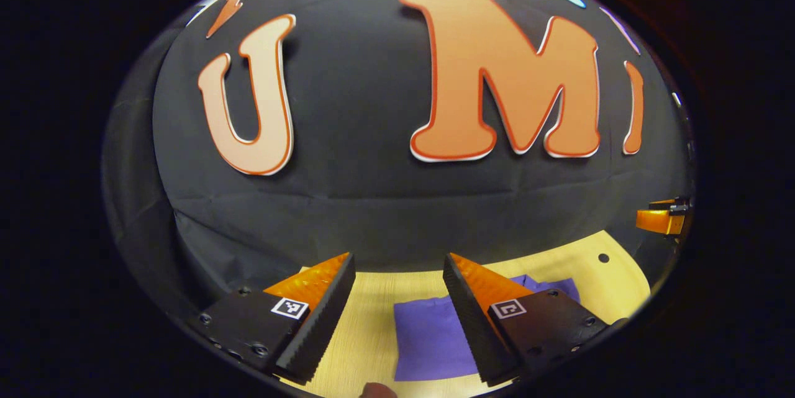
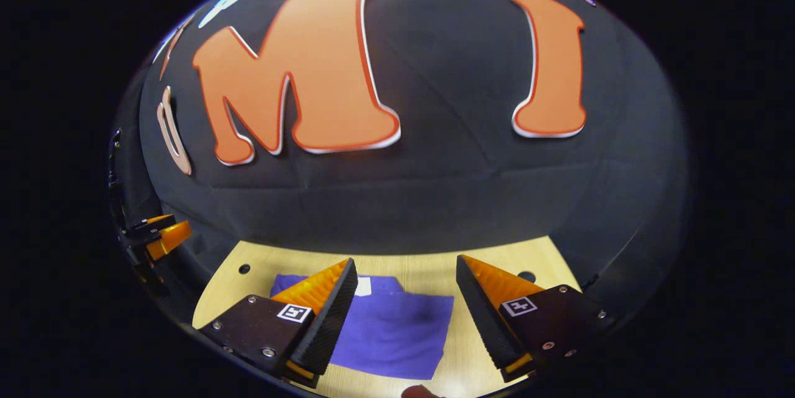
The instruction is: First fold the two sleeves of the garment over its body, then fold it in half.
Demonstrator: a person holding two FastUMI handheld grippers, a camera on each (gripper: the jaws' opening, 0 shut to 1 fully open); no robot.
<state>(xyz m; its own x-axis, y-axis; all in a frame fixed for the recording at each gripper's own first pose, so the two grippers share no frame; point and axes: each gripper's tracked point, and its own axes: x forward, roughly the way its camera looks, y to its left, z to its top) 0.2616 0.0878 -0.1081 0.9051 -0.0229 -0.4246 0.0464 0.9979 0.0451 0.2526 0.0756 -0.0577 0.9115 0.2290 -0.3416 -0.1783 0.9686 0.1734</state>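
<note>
In the left gripper view, the left claw [image 1: 399, 267] hung above the bench [image 1: 366, 336] with its two fingers spread wide apart and nothing between them. Below and just beyond the fingers lay the purple garment [image 1: 428, 339], flat on the pale wooden bench, folded into a compact block; its right part was hidden behind the right-hand finger [image 1: 475, 317]. A small rounded shape showed at the very bottom edge of that view, too cropped to tell what it was. Farther off at the right edge, the right claw [image 1: 663, 219] showed, too small to judge there.

In the right gripper view, the right claw [image 2: 405, 269] likewise stood open above the bench [image 2: 478, 348], fingers well apart and empty. The garment [image 2: 391, 330] lay beneath them, partly behind the left-hand finger [image 2: 323, 317], with a small white tag [image 2: 363, 287] near its far edge. Round holes [image 2: 244, 269] marked the bench's far side. Beyond, at the left edge, the left claw [image 2: 163, 236] showed against the black cloth wall [image 2: 435, 187].
</note>
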